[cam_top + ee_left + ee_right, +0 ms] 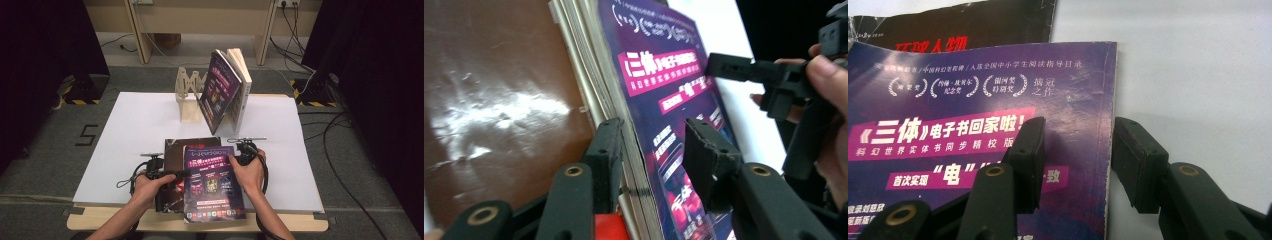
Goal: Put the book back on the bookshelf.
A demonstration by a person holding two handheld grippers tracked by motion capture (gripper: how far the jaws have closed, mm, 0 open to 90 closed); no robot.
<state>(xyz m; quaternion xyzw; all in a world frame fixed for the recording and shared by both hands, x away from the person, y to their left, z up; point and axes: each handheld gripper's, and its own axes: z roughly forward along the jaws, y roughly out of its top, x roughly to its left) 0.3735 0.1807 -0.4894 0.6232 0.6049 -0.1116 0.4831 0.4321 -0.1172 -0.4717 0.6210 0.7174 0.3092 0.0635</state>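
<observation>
A purple paperback [212,185] lies face up on a dark magazine [175,150] near the table's front edge. My left gripper [181,174] is at the paperback's left side. In the left gripper view its jaws [654,150] straddle the book's [659,80] page edge, one against the pages and the other standing off above the cover. My right gripper [234,158] is at the book's upper right corner. In the right gripper view it [1078,155] stands open, one jaw over the cover [973,100] and one over the white sheet [1198,75] beside the edge.
At the back of the white sheet [135,130] a wooden rack [189,95] holds two books [222,92] leaning to the right. The bare wooden table edge [100,220] runs along the front. Cables lie on the floor at the right.
</observation>
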